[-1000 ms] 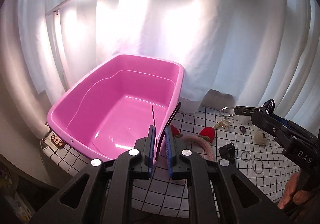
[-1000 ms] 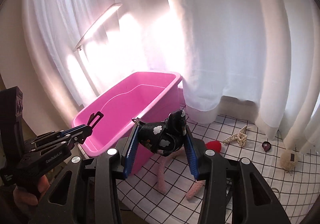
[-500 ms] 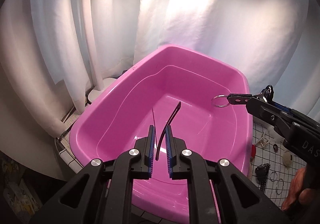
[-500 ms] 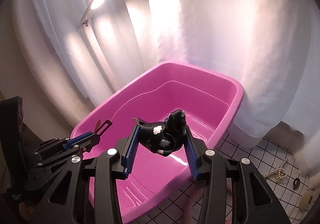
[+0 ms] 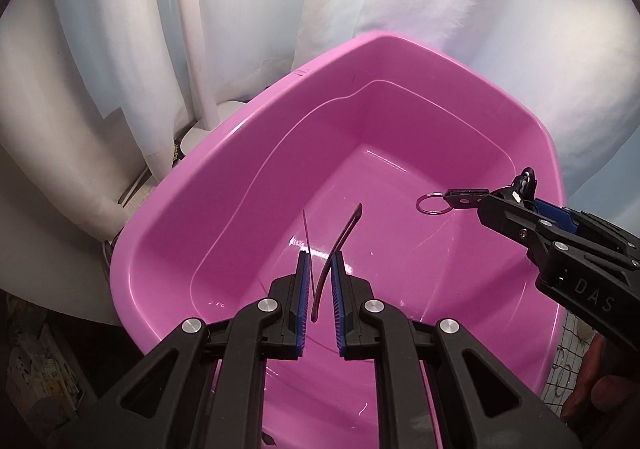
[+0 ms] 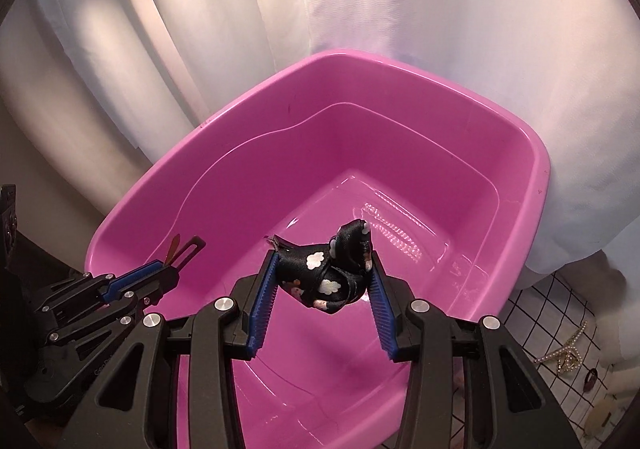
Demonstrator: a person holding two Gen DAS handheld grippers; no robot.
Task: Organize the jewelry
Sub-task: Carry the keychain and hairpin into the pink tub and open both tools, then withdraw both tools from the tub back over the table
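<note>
From the left wrist view, the left gripper (image 5: 319, 269) hung over the glossy pink plastic tub (image 5: 224, 185), its blue pads almost together and pinching a thin dark curved hair clip (image 5: 338, 245) that stuck out above the tub floor. From the right wrist view, the right gripper (image 6: 322, 269) was about half closed, clamping a black satin bow with white cloud prints (image 6: 328, 273) over the same tub, while a pearl-studded hair clip (image 6: 566, 349) lay on the white grid-patterned cloth (image 6: 548, 305) beside it.

One pink tub (image 5: 400, 61); two claws; one dark hair clip (image 5: 336, 249); one black scrunchie (image 6: 328, 269); one pearl clip (image 6: 566, 349).
</note>
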